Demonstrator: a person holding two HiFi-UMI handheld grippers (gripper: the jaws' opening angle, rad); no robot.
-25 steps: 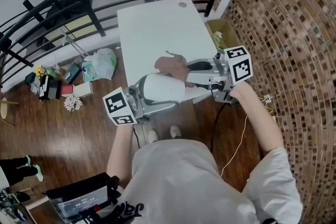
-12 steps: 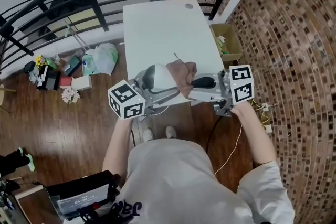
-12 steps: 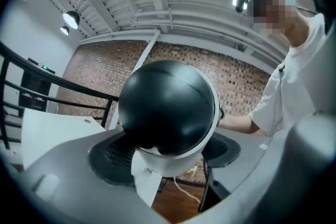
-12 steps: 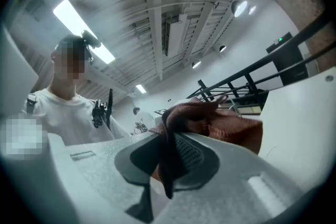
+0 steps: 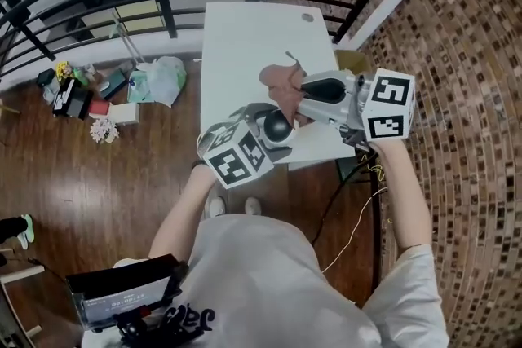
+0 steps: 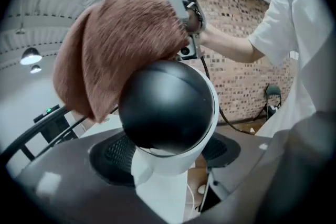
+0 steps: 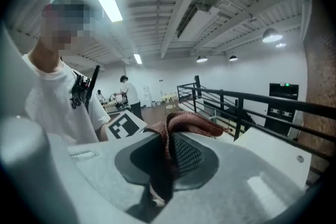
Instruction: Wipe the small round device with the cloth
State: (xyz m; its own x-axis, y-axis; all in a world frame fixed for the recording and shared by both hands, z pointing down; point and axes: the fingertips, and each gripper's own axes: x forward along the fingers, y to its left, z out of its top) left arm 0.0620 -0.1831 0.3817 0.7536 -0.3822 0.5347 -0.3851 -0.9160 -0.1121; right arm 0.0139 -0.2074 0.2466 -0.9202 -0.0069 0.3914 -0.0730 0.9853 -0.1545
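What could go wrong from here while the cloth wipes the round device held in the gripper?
1. The left gripper clamps only the smooth lower body of the white round device with a glossy black dome, near the edge of the white table. Wiping pressure could twist it loose, onto the wooden floor.
2. The right gripper pinches one narrow fold of the reddish-brown fuzzy cloth. Drag on the dome might pull it out.

I count one small round device with black dome and white body (image 6: pixel 167 107), one brownish-pink fuzzy cloth (image 5: pixel 277 80) and one white rectangular table (image 5: pixel 245 37). I see two grey grippers: the left gripper (image 5: pixel 267 123) and the right gripper (image 5: pixel 300 90). One white plastic bag (image 5: pixel 167 80) lies on the floor.
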